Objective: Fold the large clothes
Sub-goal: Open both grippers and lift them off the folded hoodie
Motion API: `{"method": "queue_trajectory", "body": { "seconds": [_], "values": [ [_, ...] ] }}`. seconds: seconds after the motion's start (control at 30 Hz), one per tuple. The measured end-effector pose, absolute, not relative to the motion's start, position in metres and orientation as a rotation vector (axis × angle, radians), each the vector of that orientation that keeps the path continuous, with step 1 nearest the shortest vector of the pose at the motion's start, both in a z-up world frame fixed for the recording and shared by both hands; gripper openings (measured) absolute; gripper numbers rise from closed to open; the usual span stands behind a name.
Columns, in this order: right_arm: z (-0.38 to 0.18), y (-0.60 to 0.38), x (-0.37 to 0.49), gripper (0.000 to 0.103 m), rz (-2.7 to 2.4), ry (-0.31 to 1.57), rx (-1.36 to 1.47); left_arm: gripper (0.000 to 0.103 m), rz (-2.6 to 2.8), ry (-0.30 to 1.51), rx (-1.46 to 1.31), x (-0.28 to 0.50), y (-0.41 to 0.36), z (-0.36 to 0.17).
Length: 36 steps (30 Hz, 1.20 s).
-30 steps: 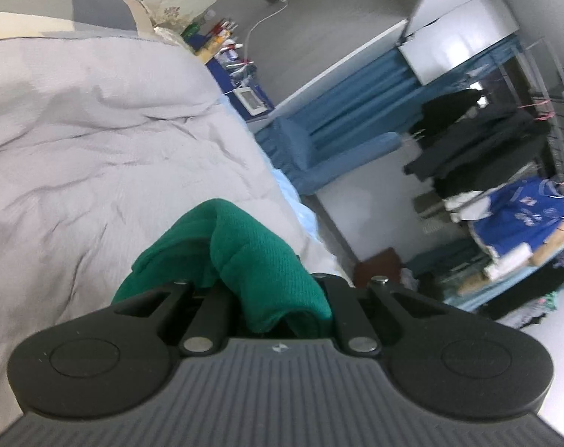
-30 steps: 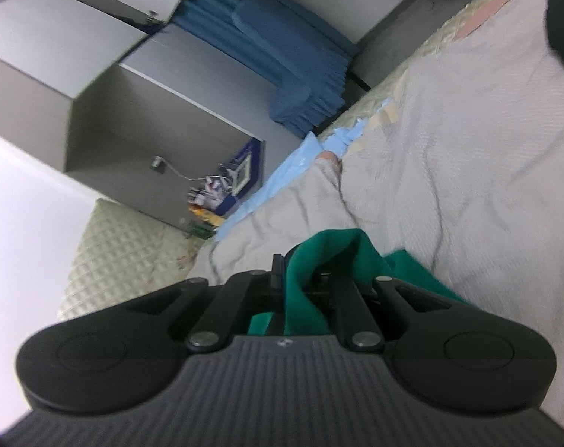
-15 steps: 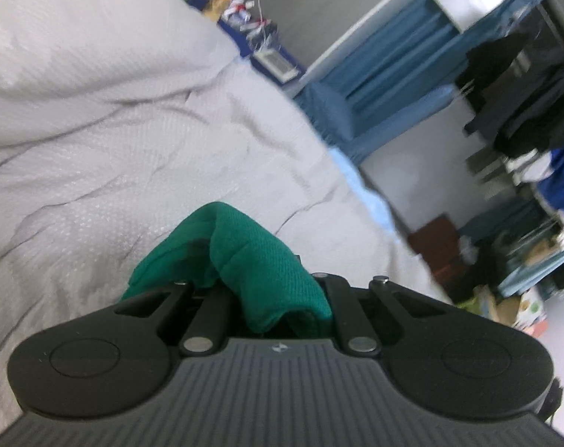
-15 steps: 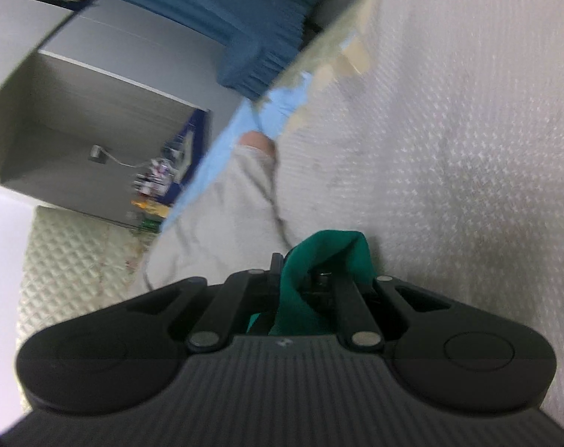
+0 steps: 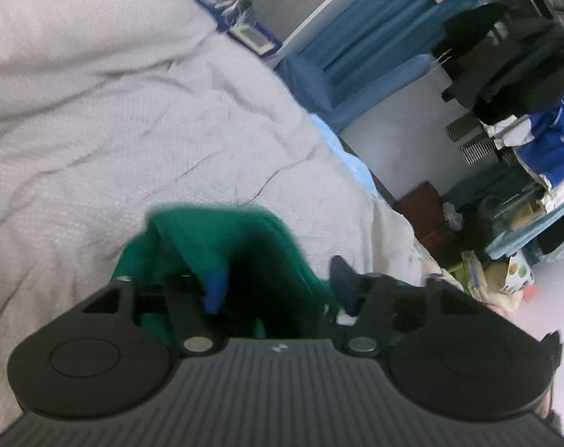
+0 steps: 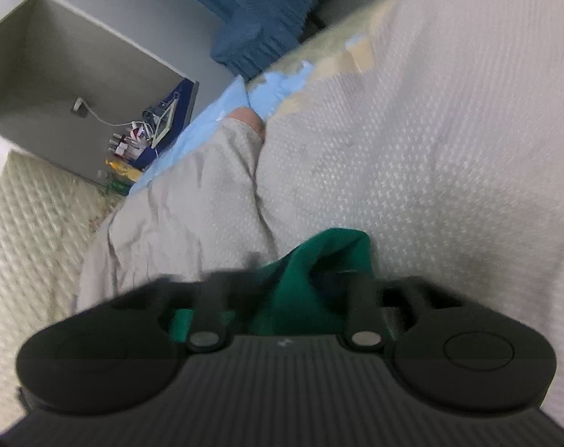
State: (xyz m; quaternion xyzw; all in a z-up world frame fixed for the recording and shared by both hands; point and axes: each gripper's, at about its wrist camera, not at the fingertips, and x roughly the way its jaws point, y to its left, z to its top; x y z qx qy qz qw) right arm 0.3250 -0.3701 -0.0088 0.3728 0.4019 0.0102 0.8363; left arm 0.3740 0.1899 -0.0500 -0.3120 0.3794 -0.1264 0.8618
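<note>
Both tongs, left (image 5: 278,287) and right (image 6: 285,290), are opening around the soft, light green garment (image 5: 222,238) bunched low in frame; regrip its edges.

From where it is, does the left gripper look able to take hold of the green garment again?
Probably yes. The green garment lies bunched between the fingers of the left gripper, whose jaws are opening; nothing blocks it on the grey bedcover.

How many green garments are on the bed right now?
1. The green garment lies bunched on the grey bedcover, between the opening fingers of both grippers; the right wrist view shows it too. Others may be hidden.
</note>
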Motion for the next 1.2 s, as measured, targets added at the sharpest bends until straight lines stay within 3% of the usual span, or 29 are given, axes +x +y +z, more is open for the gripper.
{"method": "queue_trajectory", "body": {
  "seconds": [0.03, 0.27, 0.67, 0.97, 1.2],
  "values": [
    [-0.002, -0.367, 0.319, 0.091, 0.02, 0.834, 0.764, 0.07, -0.264, 0.788, -0.633, 0.365, 0.187, -0.043],
    [0.052, -0.319, 0.248, 0.088, 0.053, 0.744, 0.462, 0.07, -0.251, 0.685, -0.478, 0.281, 0.162, 0.019],
    [0.12, -0.246, 0.082, 0.088, 0.174, 0.556, 0.209, 0.07, -0.269, 0.545, -0.285, 0.087, 0.095, 0.111],
    [0.116, -0.235, -0.009, 0.088, 0.2, 0.46, 0.168, 0.07, -0.278, 0.459, -0.207, -0.028, 0.054, 0.116],
    [0.09, -0.229, -0.051, 0.088, 0.202, 0.409, 0.104, 0.071, -0.25, 0.429, -0.18, -0.077, 0.036, 0.086]
  ]
}}
